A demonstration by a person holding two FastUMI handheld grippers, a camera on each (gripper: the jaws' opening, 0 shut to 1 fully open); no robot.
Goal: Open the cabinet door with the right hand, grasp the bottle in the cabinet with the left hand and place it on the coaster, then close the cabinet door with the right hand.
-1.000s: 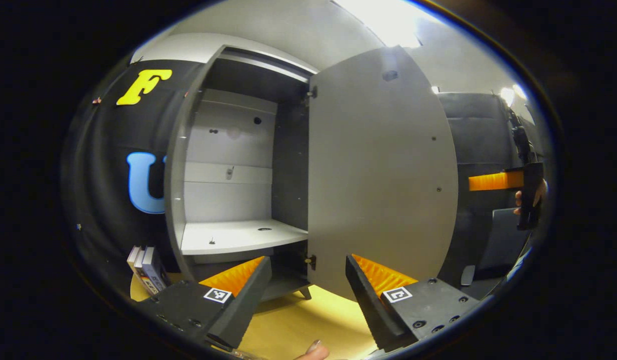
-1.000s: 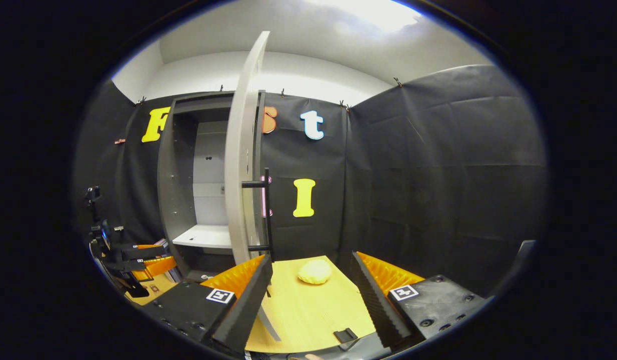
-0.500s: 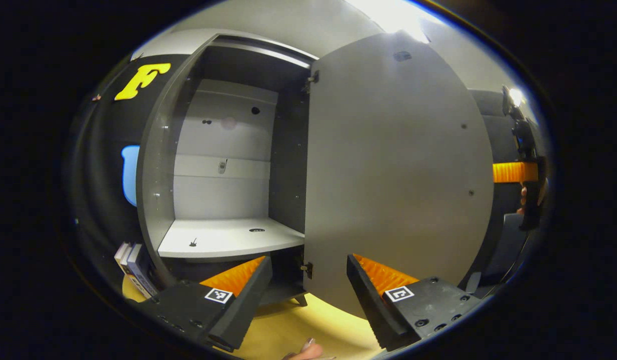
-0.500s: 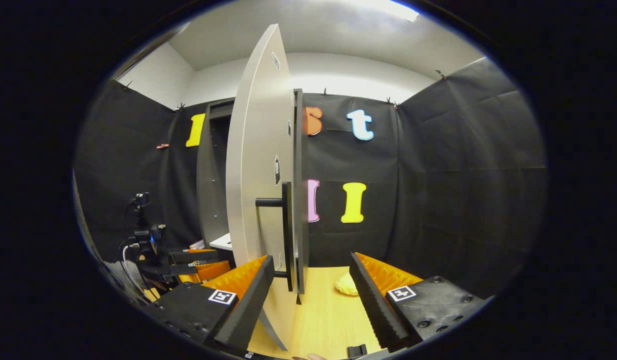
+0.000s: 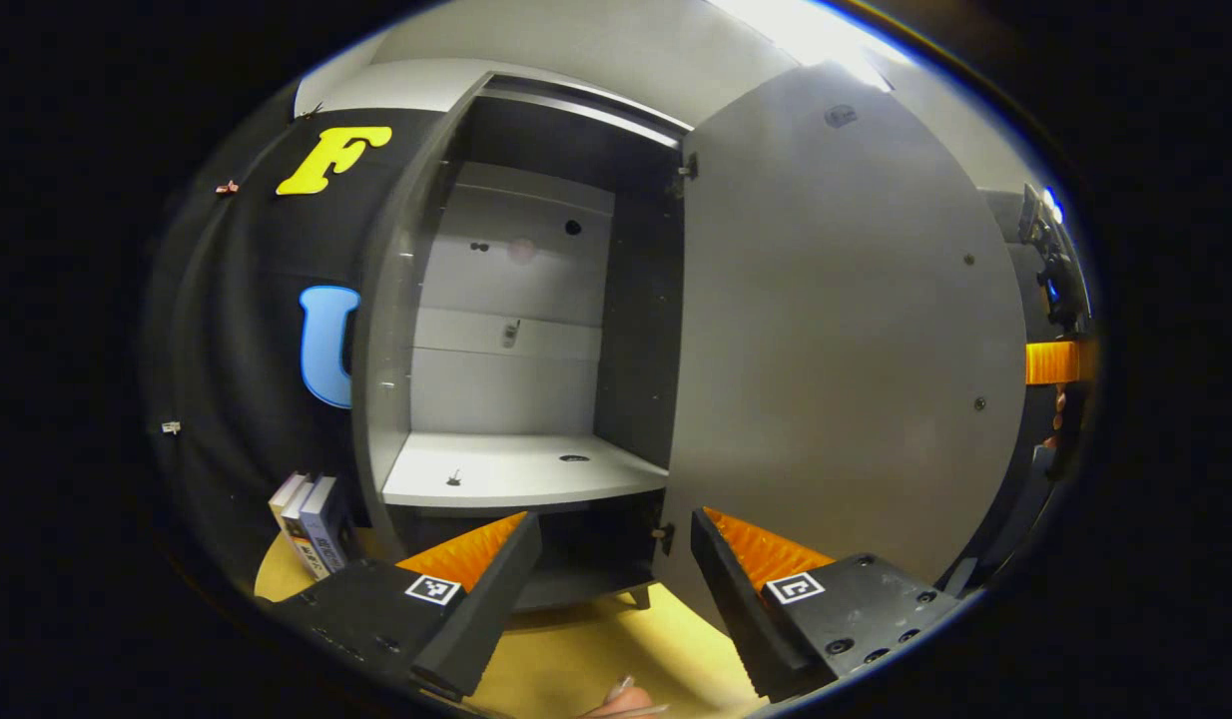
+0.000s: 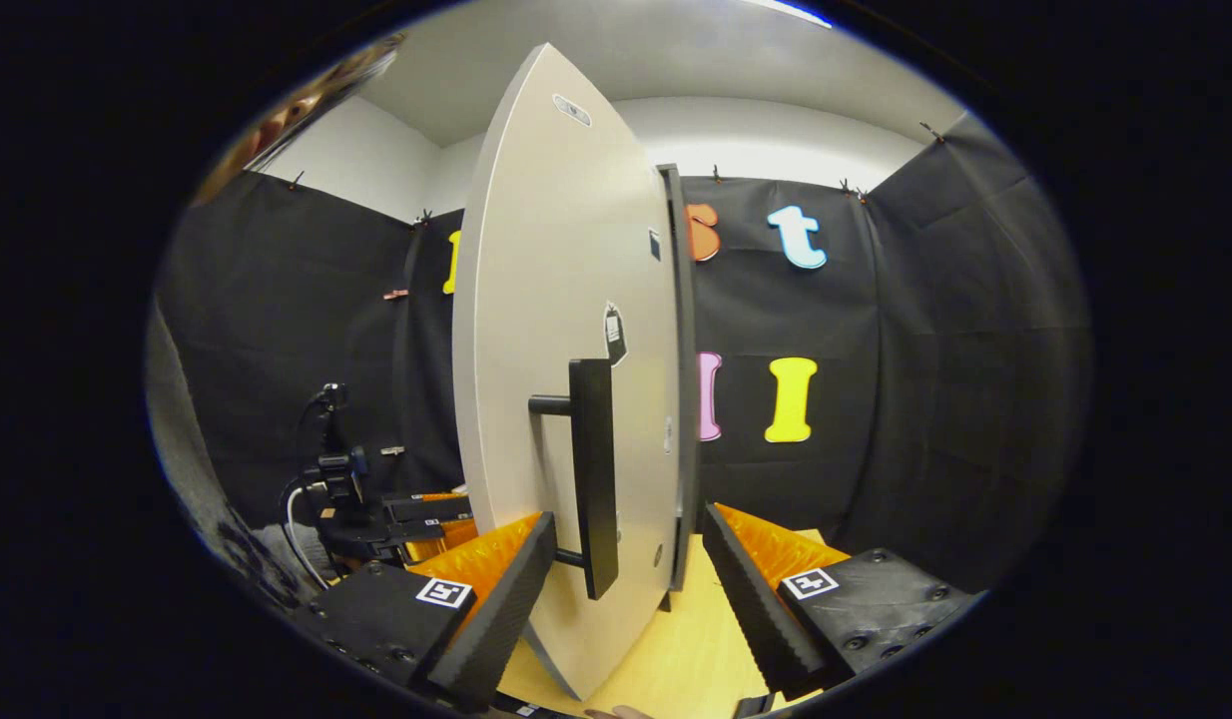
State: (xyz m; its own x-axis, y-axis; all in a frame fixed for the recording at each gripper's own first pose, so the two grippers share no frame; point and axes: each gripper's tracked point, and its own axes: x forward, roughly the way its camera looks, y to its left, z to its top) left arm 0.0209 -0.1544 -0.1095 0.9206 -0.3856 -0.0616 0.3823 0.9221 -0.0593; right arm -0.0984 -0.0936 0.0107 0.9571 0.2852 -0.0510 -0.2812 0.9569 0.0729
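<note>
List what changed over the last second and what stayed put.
The right gripper closed in on the grey cabinet door, so its black bar handle now stands between the open fingers. The left gripper edged closer to the open cabinet. Unchanged: door open, both grippers open and empty, white shelf bare.

We see bright ceiling light blown out above the cabinet door (image 5: 846, 330) in the left gripper view, with soft glare spreading down its face. The cabinet (image 5: 516, 340) interior beside the door is dimmer, darkest under its shelf. Fisheye distortion bows the door (image 6: 566, 399) strongly in both views. Focus stays fairly sharp.
</note>
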